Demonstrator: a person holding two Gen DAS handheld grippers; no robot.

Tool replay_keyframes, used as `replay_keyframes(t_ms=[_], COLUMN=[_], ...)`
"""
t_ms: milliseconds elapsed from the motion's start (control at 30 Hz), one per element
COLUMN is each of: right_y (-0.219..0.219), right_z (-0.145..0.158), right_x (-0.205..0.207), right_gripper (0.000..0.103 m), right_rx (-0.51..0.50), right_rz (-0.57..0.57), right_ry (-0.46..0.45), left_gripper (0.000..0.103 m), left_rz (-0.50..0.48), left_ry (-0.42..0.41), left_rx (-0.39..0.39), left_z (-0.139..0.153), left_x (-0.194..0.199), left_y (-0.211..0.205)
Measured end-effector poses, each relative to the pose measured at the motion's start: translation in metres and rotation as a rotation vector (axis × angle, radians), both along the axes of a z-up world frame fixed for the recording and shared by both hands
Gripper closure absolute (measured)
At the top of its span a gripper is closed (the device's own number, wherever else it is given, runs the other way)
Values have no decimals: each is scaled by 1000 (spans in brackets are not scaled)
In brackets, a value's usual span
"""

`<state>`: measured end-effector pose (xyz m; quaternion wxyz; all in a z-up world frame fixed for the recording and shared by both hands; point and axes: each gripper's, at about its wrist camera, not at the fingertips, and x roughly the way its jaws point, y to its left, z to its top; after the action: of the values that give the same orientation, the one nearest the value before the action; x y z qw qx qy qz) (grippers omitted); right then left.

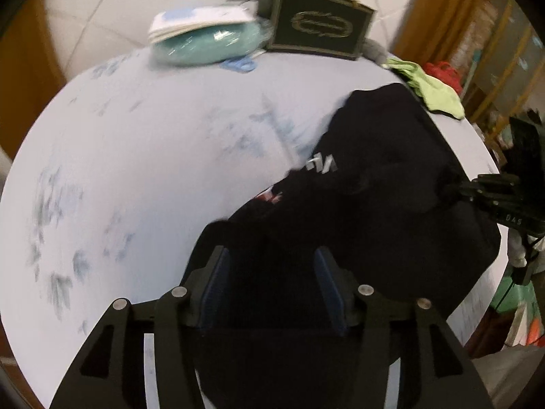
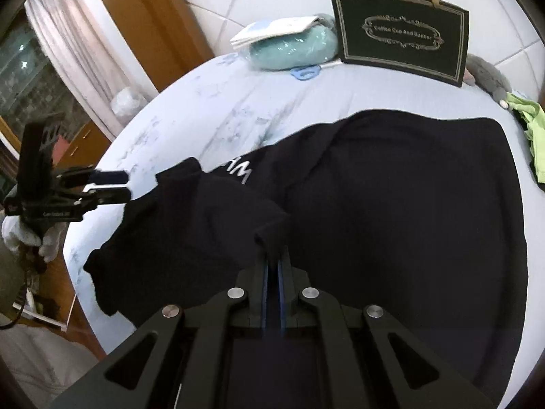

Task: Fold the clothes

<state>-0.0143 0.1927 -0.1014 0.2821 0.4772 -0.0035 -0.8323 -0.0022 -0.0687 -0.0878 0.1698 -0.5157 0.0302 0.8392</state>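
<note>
A black shirt with white lettering [image 2: 391, 211] lies on a pale blue bedsheet [image 2: 211, 109]; it also shows in the left wrist view [image 1: 385, 184]. My right gripper [image 2: 272, 255] is shut on a fold of the shirt and holds it lifted; it shows in the left wrist view [image 1: 460, 187] at the shirt's right edge. My left gripper [image 1: 272, 262] is open above the shirt's near part, nothing between its blue pads. In the right wrist view the left gripper [image 2: 124, 185] sits just left of the shirt's sleeve, apart from it.
At the back stand a dark gift bag [image 2: 402, 34], a teal bundle in plastic with white papers on top [image 2: 293, 46] and a grey soft toy [image 2: 487, 75]. A green garment [image 2: 536, 136] lies at the right edge. Wooden furniture stands to the left.
</note>
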Motion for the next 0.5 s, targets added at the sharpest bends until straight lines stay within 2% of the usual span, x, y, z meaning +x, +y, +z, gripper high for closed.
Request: replay_keyframes(t_ms=[133,300,400,433,467,500], right_y=[0,4,12,17,22,26], right_z=[12,9,4,0,-3,-7], right_x=[6,5,4,3,2,1], right_gripper=[99,99,99,99,99,99], right_rx=[-4,18,18,18,18,20], right_rz=[33,26,0,-18,-35,-52], right_ry=[31,13,-7,-21,-34,-46], left_gripper=[44,44,44,57,94,101], left_rz=[-74,-127,-143,-147,-149,-146], left_ry=[21,-59,-88,-83,-68,-57], left_rx=[-16,-32,-10,6,13,13], left_z=[-4,-34,-42,-41,-39,-36], left_x=[-19,-48,-47,-43,-39,-34], left_y=[26,40,38,37,35,34])
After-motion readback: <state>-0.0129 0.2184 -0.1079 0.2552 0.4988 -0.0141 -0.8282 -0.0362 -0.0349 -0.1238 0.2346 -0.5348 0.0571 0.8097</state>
